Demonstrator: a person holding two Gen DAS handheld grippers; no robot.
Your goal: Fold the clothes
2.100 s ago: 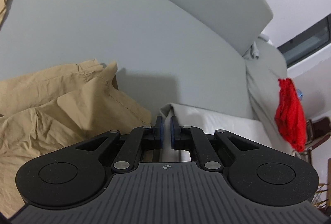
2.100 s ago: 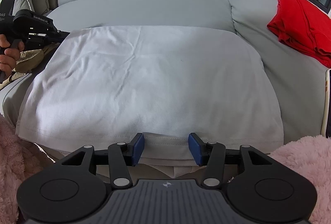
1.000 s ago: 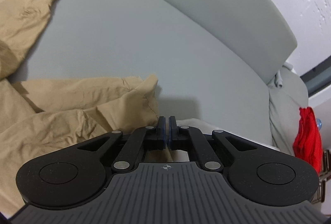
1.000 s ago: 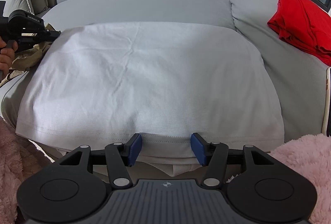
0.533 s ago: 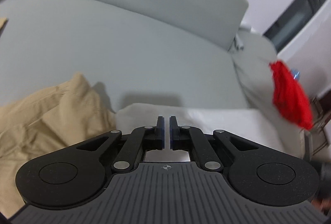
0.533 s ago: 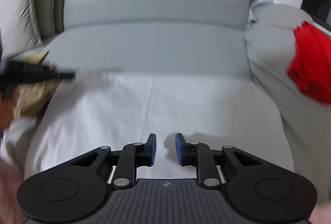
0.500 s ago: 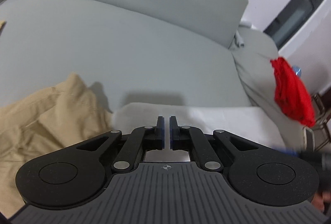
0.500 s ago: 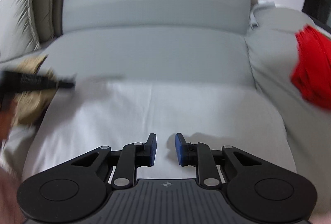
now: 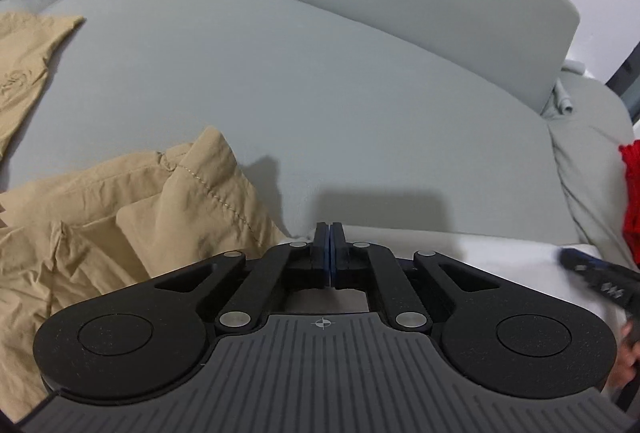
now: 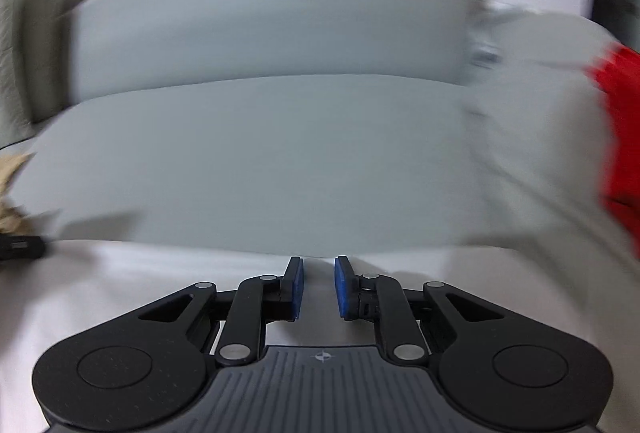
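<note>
The soft, smooth white cotton shirt (image 10: 120, 293) lies flat on the grey fabric sofa (image 9: 320, 73), and its first fold is being made. The left gripper (image 9: 329, 257) is pressed together on the shirt's far edge, it seems. The right gripper (image 10: 318, 285) has just been closing, and a small gap over the cloth is left. Next, both need a firm pinch. Crumpled tan clothes (image 9: 140, 213) wait at 9 o'clock.

The white shirt (image 10: 168, 285) no longer lies spread flat over the sofa seat (image 10: 260, 161): its near hem is now carried up toward the far edge, baring less cloth ahead. The right gripper (image 10: 318, 287) has just been closing, with white cloth between its pads, and now shows blurred in the left wrist view.
</note>
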